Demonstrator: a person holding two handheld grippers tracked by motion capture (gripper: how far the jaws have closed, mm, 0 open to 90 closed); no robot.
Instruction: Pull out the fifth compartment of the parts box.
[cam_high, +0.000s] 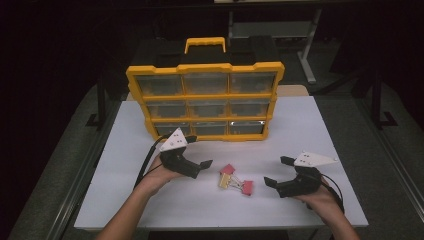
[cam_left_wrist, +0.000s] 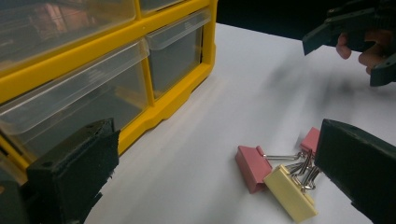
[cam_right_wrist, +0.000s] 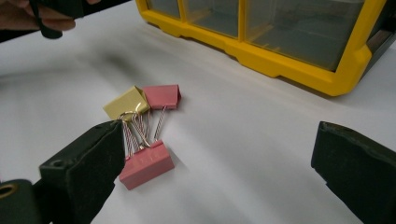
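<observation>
Three binder clips lie tangled by their wire handles on the white table (cam_high: 310, 125): a pink one (cam_right_wrist: 162, 95), a yellow one (cam_right_wrist: 125, 103) and a second pink one (cam_right_wrist: 145, 164). In the high view this cluster (cam_high: 235, 180) sits between my two grippers. My left gripper (cam_high: 199, 151) is just left of the clips, open and holding nothing; its own view has the yellow clip (cam_left_wrist: 289, 191) by its right jaw. My right gripper (cam_high: 275, 170) rests to the clips' right, also open and holding nothing. The nearer pink clip touches the inner side of its left jaw in the right gripper view.
A yellow organizer (cam_high: 205, 100) with clear plastic drawers and a carry handle stands upright at the table's back centre, its drawers shut. The table's front edge runs just below my forearms. Dark floor and a table frame lie beyond.
</observation>
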